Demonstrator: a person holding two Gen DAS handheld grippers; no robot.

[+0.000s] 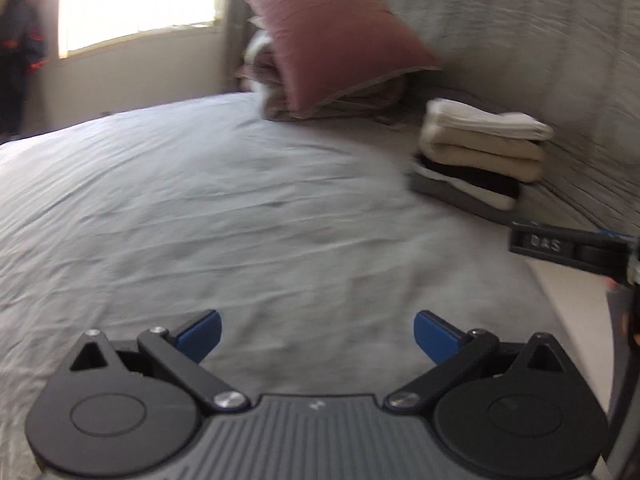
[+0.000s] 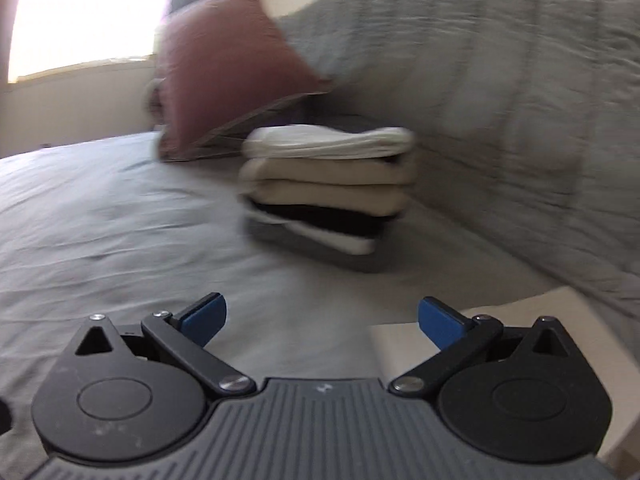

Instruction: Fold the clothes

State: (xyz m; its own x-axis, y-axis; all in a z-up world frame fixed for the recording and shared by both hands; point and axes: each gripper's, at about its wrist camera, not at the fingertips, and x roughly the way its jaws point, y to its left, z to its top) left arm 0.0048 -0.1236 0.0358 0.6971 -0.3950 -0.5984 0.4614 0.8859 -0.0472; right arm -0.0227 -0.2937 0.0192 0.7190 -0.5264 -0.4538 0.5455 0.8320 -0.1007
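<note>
Both hand-held grippers, left (image 1: pixel 318 334) and right (image 2: pixel 322 320), hovered wide open and empty over the bed (image 1: pixel 240 208) near the stack of folded clothes (image 2: pixel 328 188).

Bed (image 1: pixel 240 208) bears folded clothes (image 2: pixel 328 188) and pillows (image 1: pixel 336 40).

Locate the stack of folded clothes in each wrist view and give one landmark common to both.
Left wrist view: the stack of folded clothes sits right of centre in the upper half, on the bed by the grey headboard.
Right wrist view: the stack is near the centre, closer and larger.
Shared landmark: the pink pillow, up and left of the stack in both views.
</note>
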